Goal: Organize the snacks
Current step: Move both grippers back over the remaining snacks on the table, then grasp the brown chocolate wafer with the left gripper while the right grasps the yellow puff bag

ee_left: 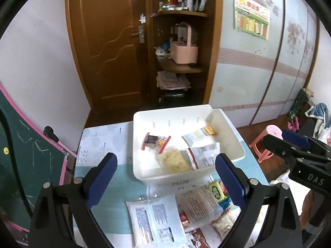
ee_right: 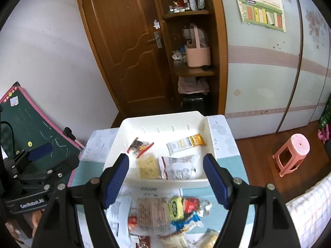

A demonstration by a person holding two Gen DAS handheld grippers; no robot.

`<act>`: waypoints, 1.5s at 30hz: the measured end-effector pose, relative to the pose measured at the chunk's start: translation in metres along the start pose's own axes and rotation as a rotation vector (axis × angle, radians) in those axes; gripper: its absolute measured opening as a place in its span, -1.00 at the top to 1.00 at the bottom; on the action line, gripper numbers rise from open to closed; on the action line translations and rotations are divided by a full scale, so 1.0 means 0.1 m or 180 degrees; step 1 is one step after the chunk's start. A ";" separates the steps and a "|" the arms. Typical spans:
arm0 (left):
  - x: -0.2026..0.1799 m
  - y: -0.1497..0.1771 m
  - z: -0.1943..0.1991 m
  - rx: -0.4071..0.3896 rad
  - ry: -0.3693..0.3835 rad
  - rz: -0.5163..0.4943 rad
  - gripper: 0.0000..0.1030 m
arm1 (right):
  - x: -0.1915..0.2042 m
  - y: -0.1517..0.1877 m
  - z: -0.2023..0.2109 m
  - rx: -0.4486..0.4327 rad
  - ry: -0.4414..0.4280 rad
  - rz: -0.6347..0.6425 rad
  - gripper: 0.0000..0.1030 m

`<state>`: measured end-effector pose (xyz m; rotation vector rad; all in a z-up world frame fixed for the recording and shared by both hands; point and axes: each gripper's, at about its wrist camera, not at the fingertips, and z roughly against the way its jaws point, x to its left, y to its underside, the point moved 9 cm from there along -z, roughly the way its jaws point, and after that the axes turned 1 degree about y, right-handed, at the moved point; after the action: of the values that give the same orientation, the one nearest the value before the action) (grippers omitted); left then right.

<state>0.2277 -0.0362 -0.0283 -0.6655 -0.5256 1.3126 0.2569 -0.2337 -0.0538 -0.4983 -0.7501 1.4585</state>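
Observation:
A white plastic bin (ee_left: 144, 122) (ee_right: 115, 144) stands on the small table and holds several snack packets, among them a yellow cracker bag (ee_left: 174, 161) (ee_right: 148, 167) and a red-edged packet (ee_left: 155, 141) (ee_right: 139, 144). A heap of loose snack packets (ee_left: 186, 210) (ee_right: 169, 210) lies on the table in front of the bin. My left gripper (ee_left: 165, 177) is open and empty above the heap, near the bin's front wall. My right gripper (ee_right: 166, 177) is open and empty above the same heap. It also shows at the right edge of the left wrist view (ee_left: 289, 144).
The table (ee_left: 99, 140) (ee_right: 97, 144) has a pale patterned cloth. A green chalkboard (ee_left: 24, 157) (ee_right: 31, 128) leans at the left. A pink stool (ee_left: 269, 142) (ee_right: 293, 155) stands on the floor at right. A wooden door (ee_right: 124, 47) and shelves are behind.

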 end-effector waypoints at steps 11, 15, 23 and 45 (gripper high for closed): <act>-0.35 0.34 0.35 -0.0055 0.0168 -0.0245 -0.85 | -0.24 0.46 0.45 0.0034 0.0217 0.0251 -0.45; -0.45 0.55 0.32 0.0039 0.0254 -0.0272 -0.85 | -0.31 0.75 0.47 0.0176 0.0320 0.0416 -0.45; -0.63 1.28 0.10 0.0336 0.0399 -0.0307 -0.85 | -0.52 1.27 0.31 0.0336 0.0235 0.0457 -0.45; -0.57 2.82 -0.94 0.1463 0.0151 0.0590 -0.85 | -1.18 2.29 -0.69 0.1148 0.0392 -0.0083 -0.45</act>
<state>0.0853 -0.0724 -0.2924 -0.3660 -0.1128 1.5221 0.1518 -0.3236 -0.2821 -0.2958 -0.3822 1.4837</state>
